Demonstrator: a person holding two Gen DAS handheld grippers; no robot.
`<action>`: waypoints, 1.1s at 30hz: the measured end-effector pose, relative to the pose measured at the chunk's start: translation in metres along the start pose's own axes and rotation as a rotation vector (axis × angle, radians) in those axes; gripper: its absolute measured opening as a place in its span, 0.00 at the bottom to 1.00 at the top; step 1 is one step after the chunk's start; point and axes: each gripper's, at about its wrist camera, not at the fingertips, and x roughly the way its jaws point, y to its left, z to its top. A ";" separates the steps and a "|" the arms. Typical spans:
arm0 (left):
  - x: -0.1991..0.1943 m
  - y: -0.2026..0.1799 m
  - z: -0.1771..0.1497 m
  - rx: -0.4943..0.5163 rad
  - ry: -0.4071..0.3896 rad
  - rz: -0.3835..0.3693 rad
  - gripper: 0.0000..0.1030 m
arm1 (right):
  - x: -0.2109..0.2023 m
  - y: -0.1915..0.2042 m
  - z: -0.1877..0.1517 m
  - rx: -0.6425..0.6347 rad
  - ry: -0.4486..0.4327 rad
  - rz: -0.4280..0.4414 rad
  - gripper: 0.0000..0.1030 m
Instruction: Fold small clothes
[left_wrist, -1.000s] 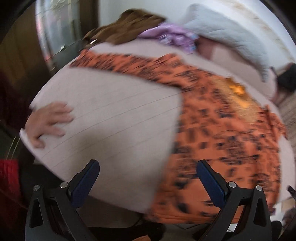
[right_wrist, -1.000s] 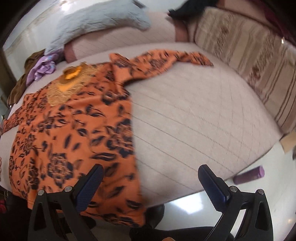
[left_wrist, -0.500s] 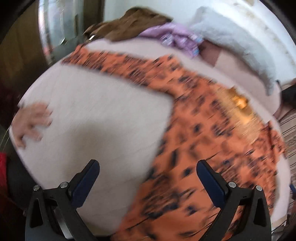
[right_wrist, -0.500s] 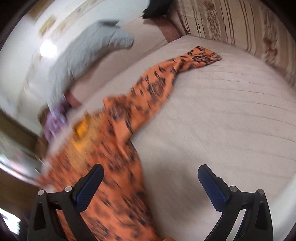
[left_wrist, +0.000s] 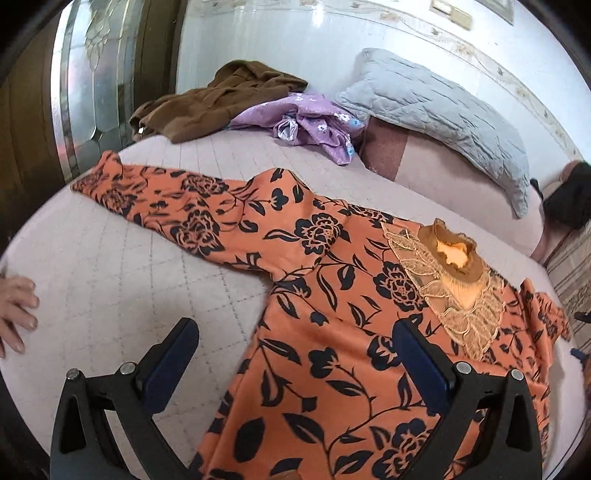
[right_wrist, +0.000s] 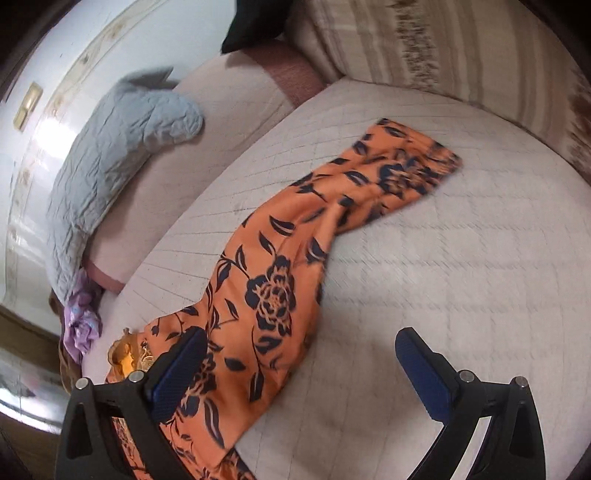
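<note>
Orange floral top (left_wrist: 332, 295) lies face up and spread flat on the bed (left_wrist: 110, 266), both sleeves thrown out sideways, lace collar (left_wrist: 450, 273) toward the pillows; likely laid this way so the sleeves can be turned in first. No fold made yet, by the look of it. Left gripper (left_wrist: 295, 365) hangs above the body of the top near the left armpit, jaws wide apart, nothing between them. Right gripper (right_wrist: 299, 373) hangs over the right sleeve (right_wrist: 332, 221), jaws equally wide and empty; one finger sits over fabric, the other over bare cover. That sleeve runs diagonally away, cuff well clear of the body and slightly rumpled. A bare hand (left_wrist: 14, 314) rests at the bed's left edge. Surface: pale quilted cover with stitched diamond lines, soft, probably giving under pressure. Beyond it, a brown garment (left_wrist: 221, 99) and a purple floral one (left_wrist: 306, 122) sit heaped near a grey quilted pillow (left_wrist: 443, 110); striped cushion (right_wrist: 443, 48) on the right; white wall behind, mirrored panel at left.
</note>
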 end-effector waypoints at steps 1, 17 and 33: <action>0.002 -0.001 0.001 -0.019 0.004 -0.015 1.00 | 0.002 -0.003 0.003 0.007 -0.009 0.027 1.00; 0.002 -0.017 0.005 0.027 -0.074 0.050 1.00 | 0.094 0.009 0.043 -0.068 0.014 0.122 0.08; 0.002 0.000 0.007 -0.026 -0.060 0.120 1.00 | -0.025 0.190 -0.069 -0.893 -0.408 -0.158 0.06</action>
